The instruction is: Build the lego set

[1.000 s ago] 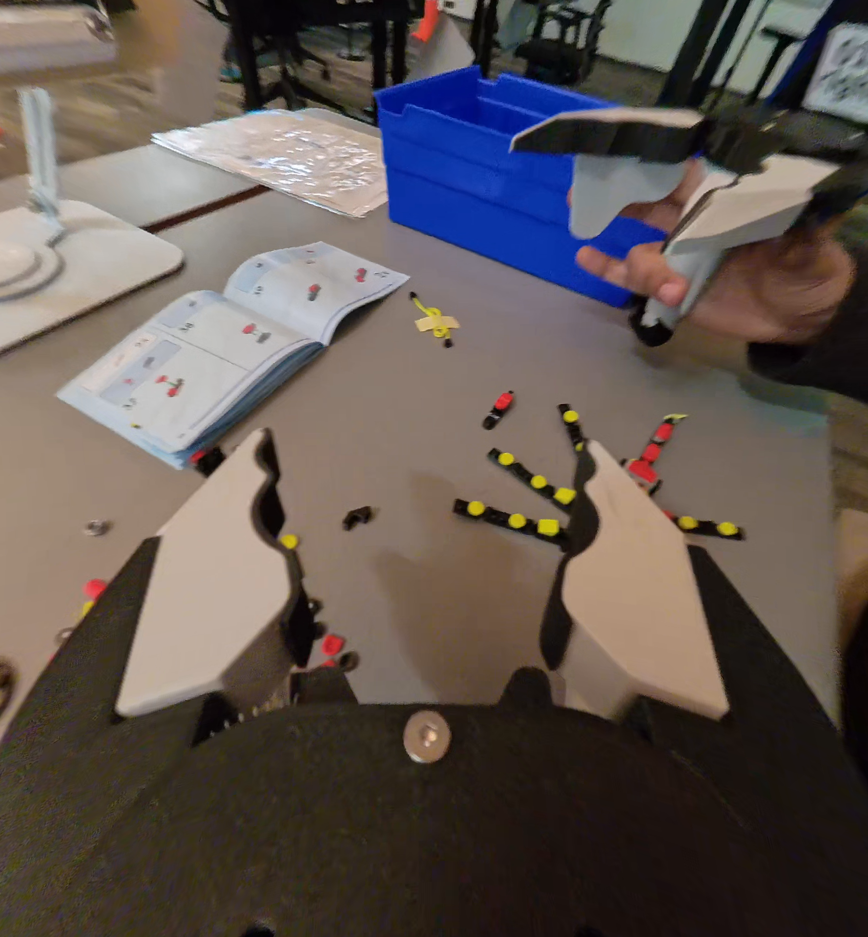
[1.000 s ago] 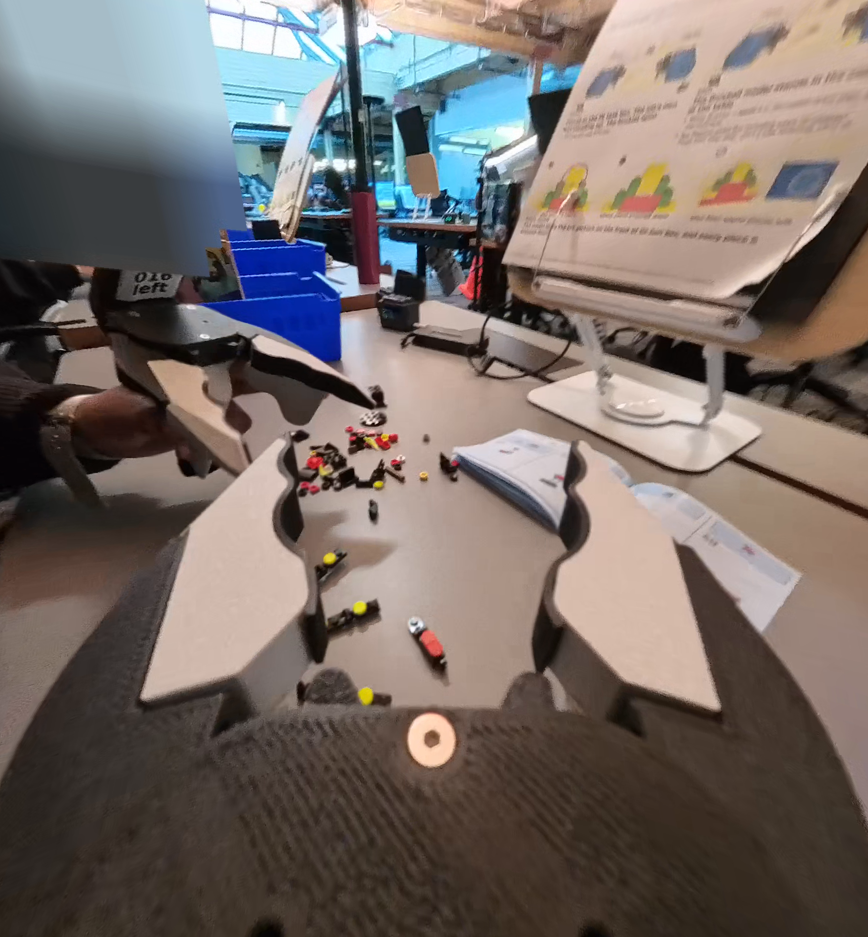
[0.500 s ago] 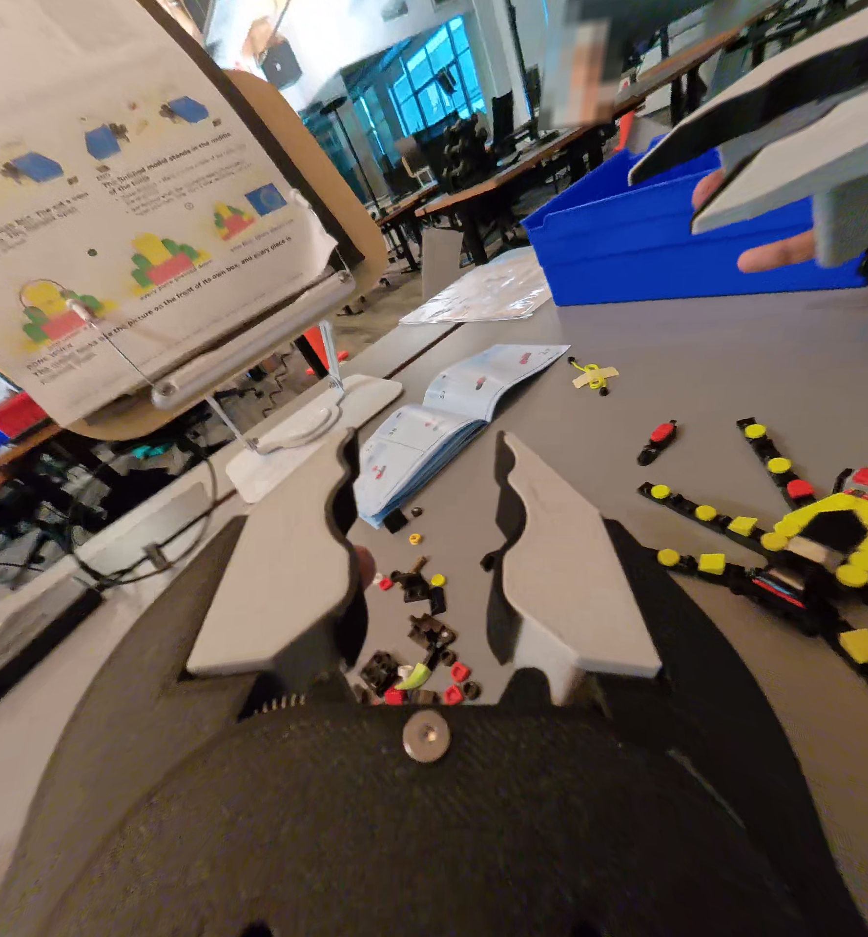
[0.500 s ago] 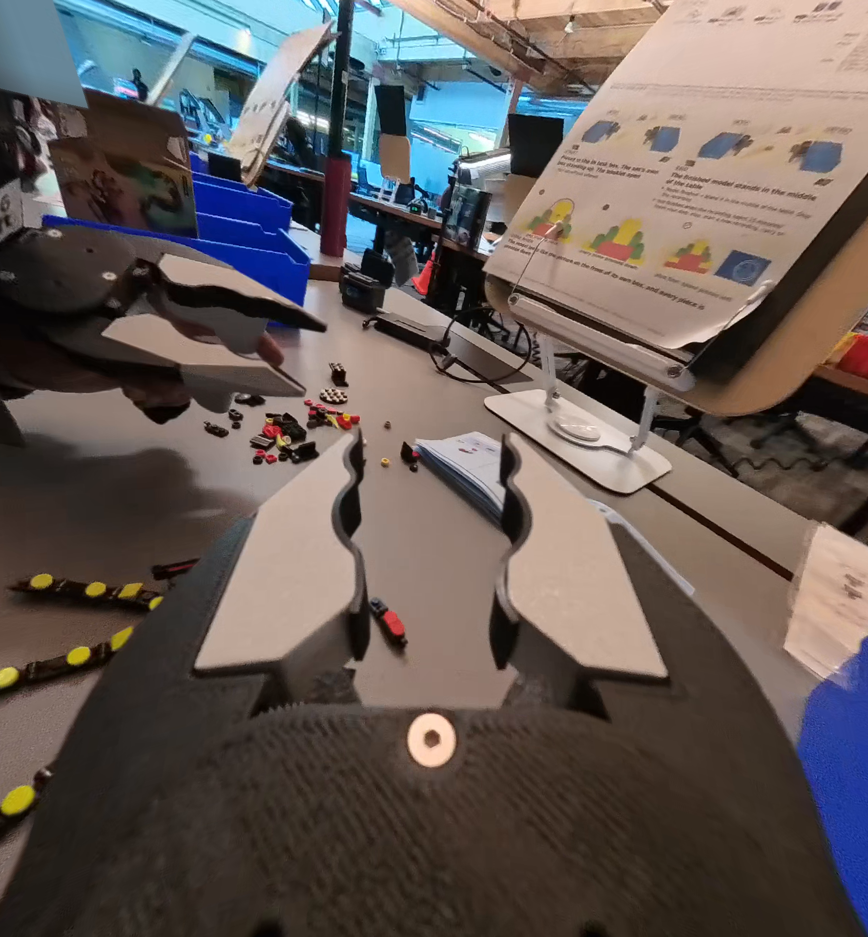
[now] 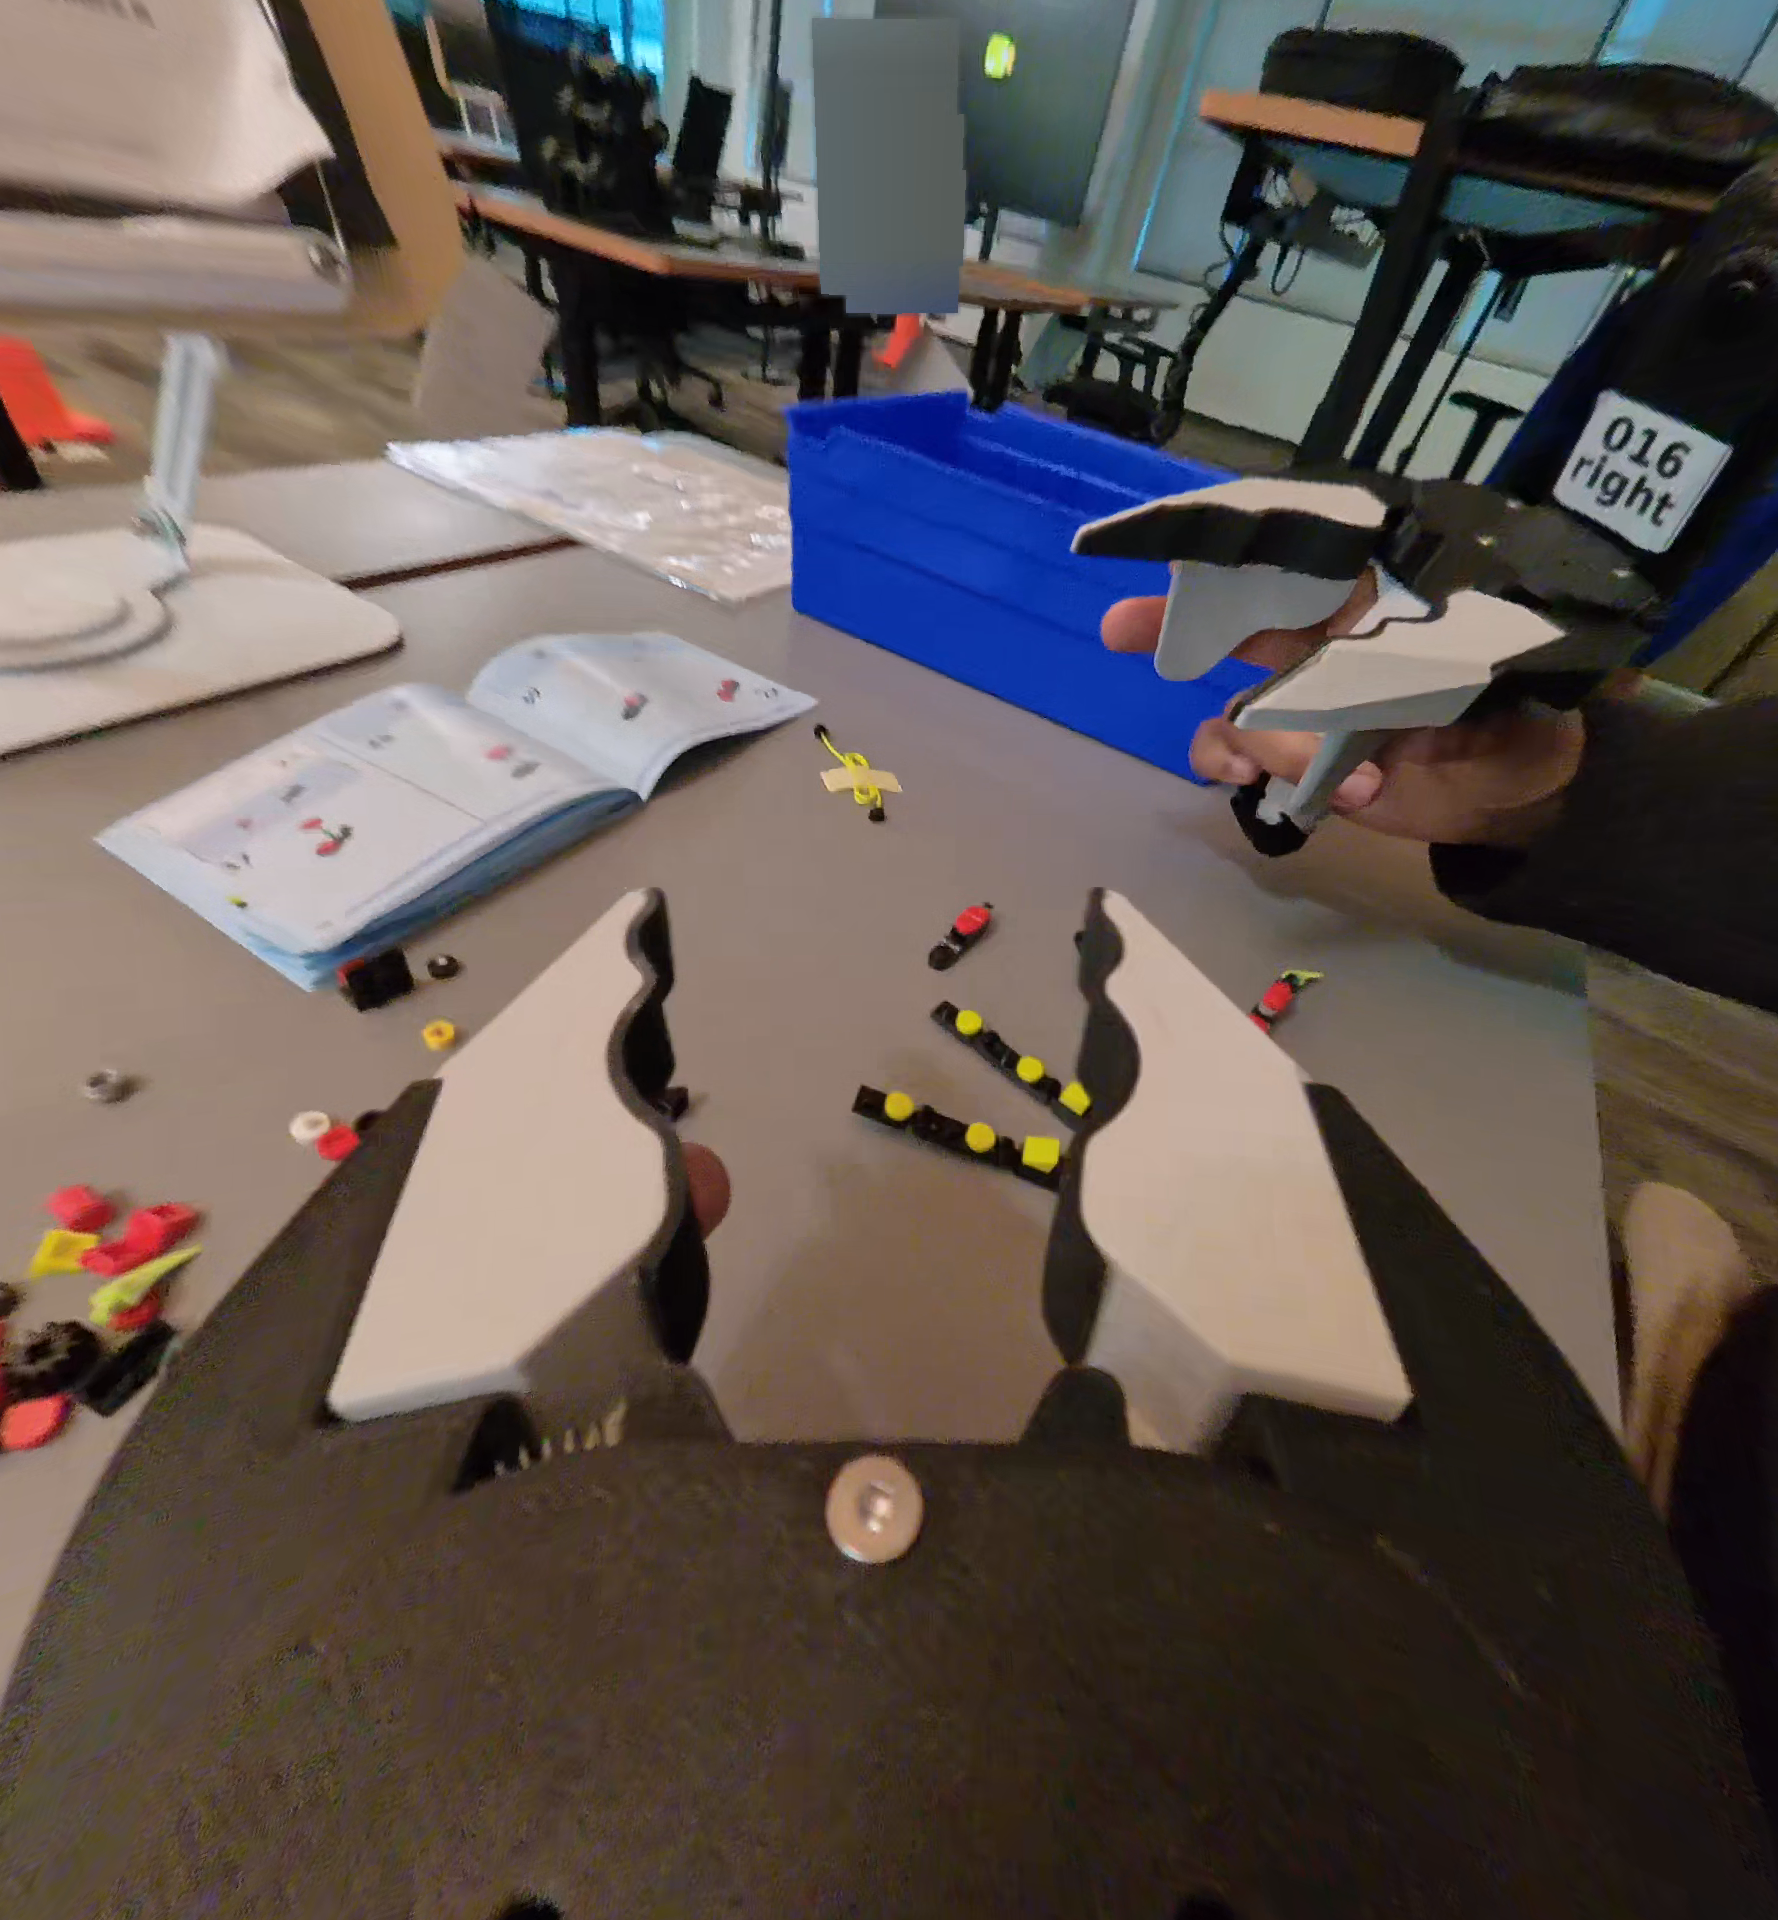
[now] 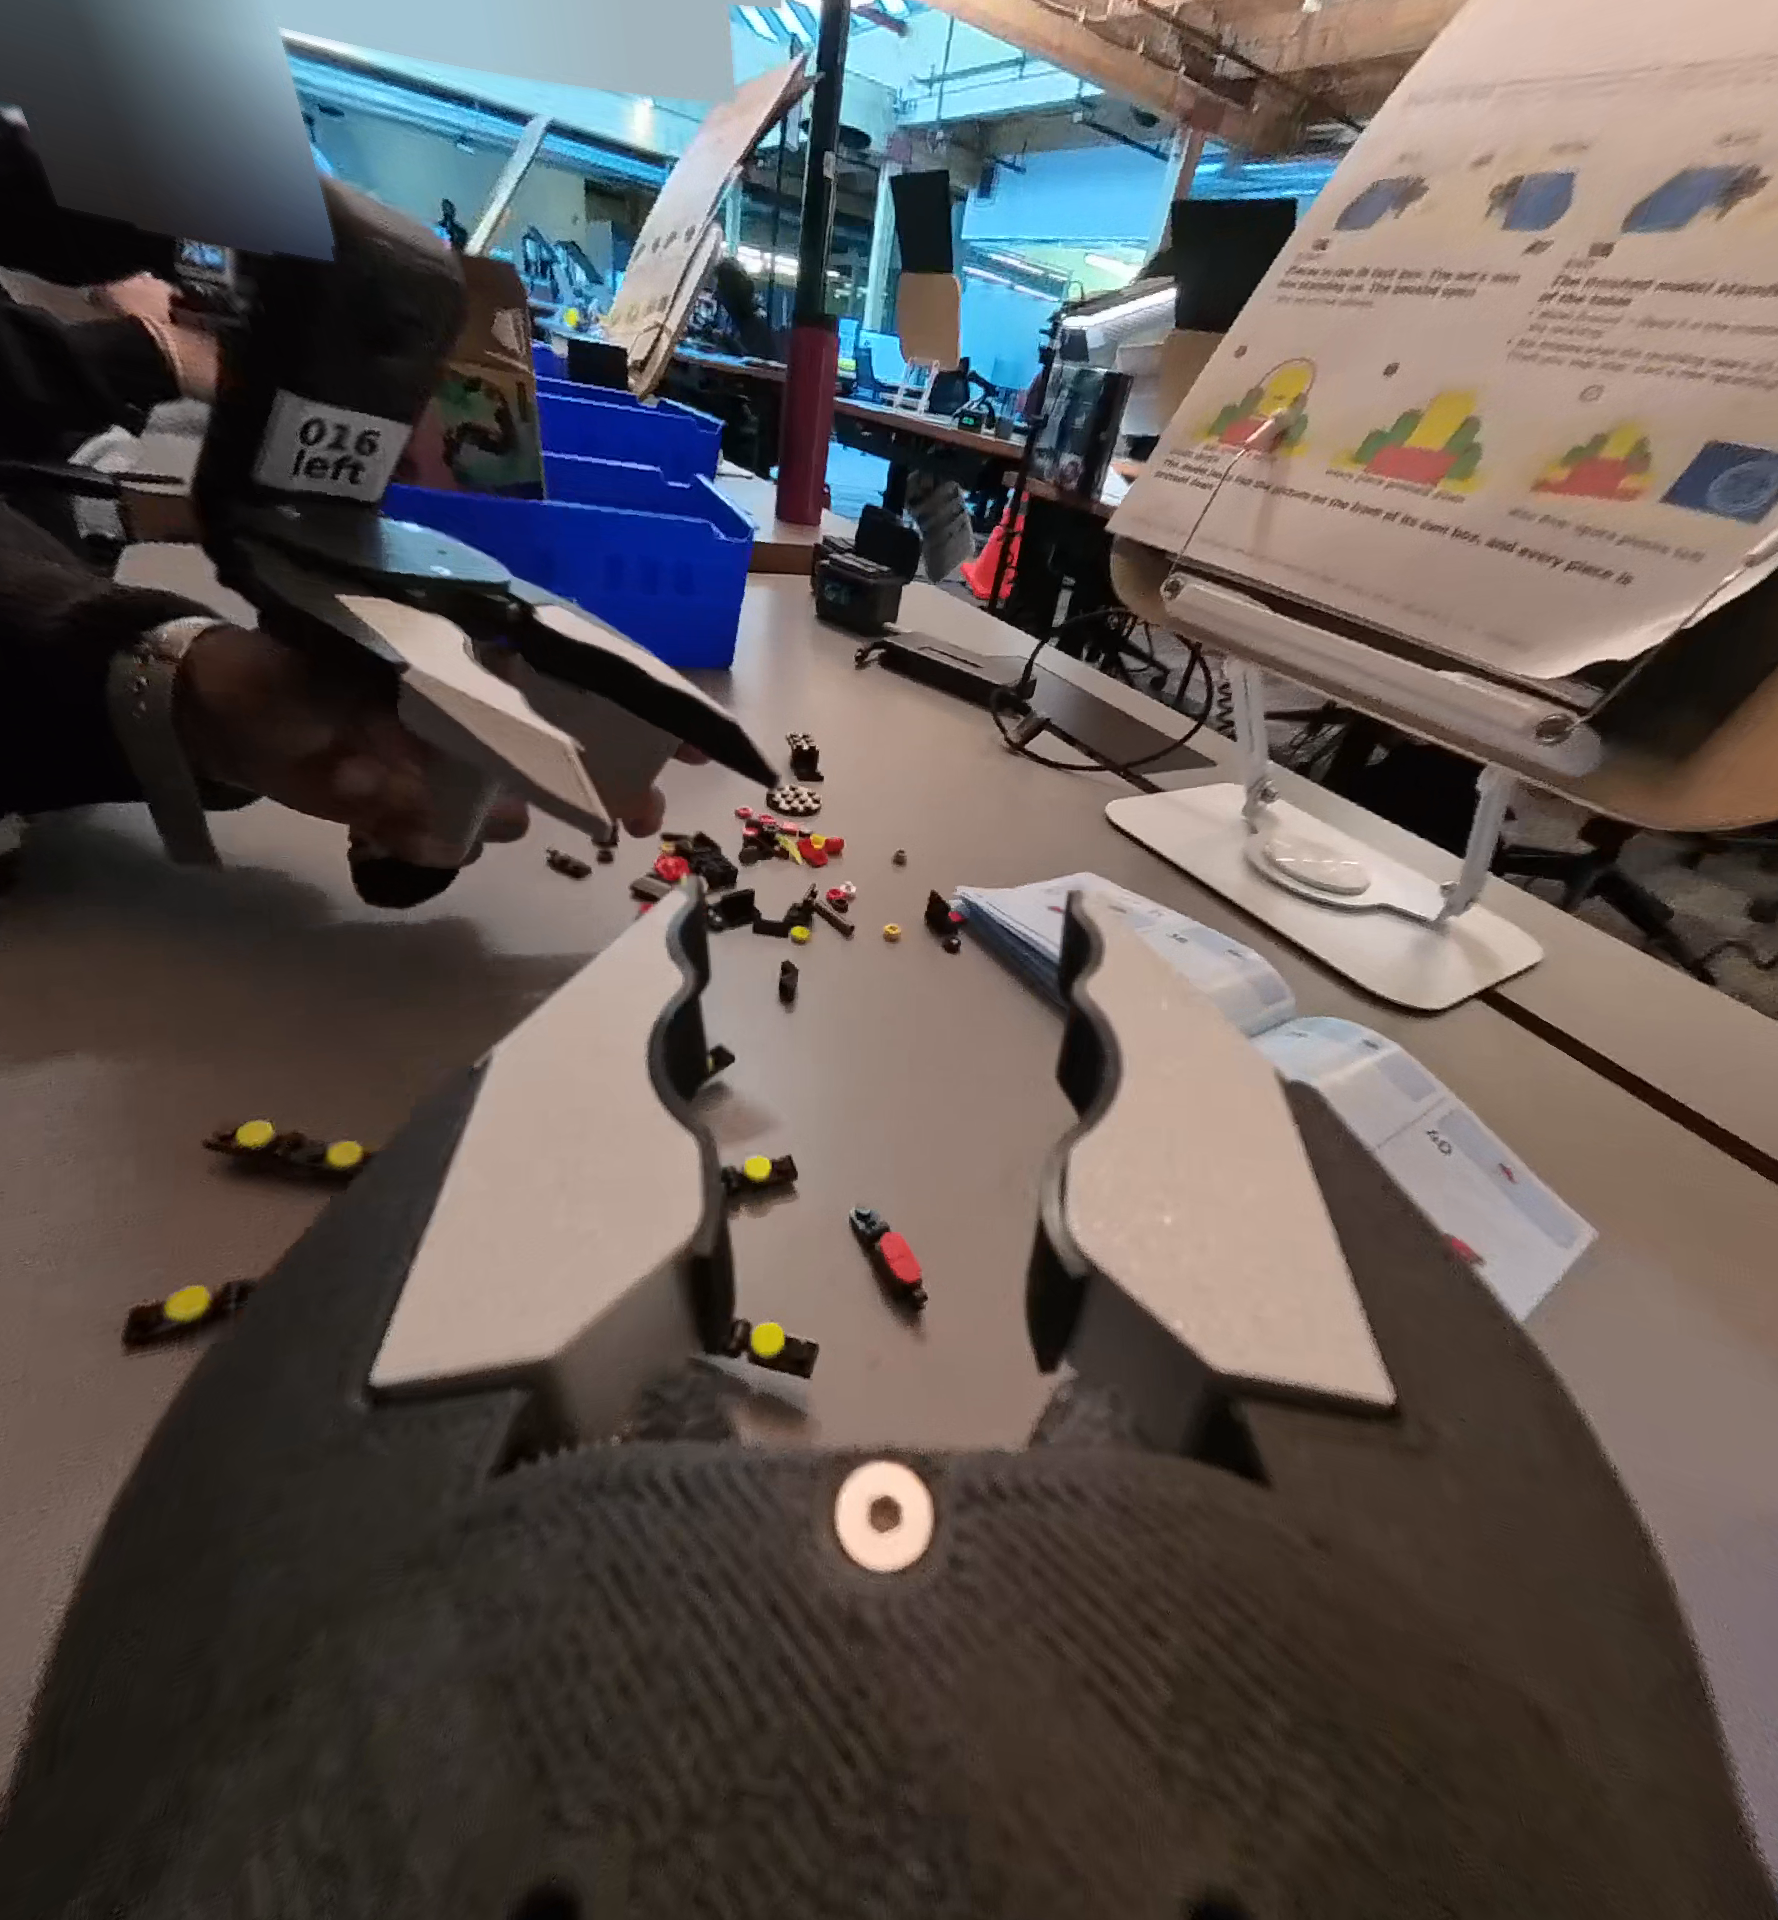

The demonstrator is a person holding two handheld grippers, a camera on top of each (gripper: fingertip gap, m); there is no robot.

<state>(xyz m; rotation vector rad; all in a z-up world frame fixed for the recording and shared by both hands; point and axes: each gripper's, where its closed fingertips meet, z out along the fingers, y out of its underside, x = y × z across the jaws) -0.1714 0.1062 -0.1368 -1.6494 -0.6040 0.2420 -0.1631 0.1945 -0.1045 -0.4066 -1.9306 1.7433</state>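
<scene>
My left gripper [image 5: 877, 904] is open and empty, above the grey table. Under it lie two black strips with yellow studs [image 5: 968, 1127], with a small black-and-red piece [image 5: 961, 933] beyond them. A pile of loose red, black and yellow pieces [image 5: 54, 1320] lies at the left. My right gripper [image 6: 882, 899] is open and empty, low over the black-and-red piece [image 6: 890, 1252] and black strips with yellow studs [image 6: 287, 1143]. The right gripper also shows in the left wrist view [image 5: 1160, 629], held above the table. The left gripper shows in the right wrist view [image 6: 693, 800], near the pile [image 6: 760, 862].
An open instruction booklet [image 5: 449, 790] lies at mid-left, also in the right wrist view [image 6: 1176, 966]. A blue bin [image 5: 968, 540] stands behind. A document stand [image 6: 1332, 883] holds a printed sheet. A yellow band with tape [image 5: 861, 779] lies near the booklet. It is some 12 centimetres from my right tips to the small black-and-red piece [image 5: 961, 933]. It is also in sight in the right wrist view [image 6: 889, 1246].
Both grippers' jaws have opened wider than half a second ago. The left view has swung back down over the strips; the yellow-and-black assembly seen then is out of view.
</scene>
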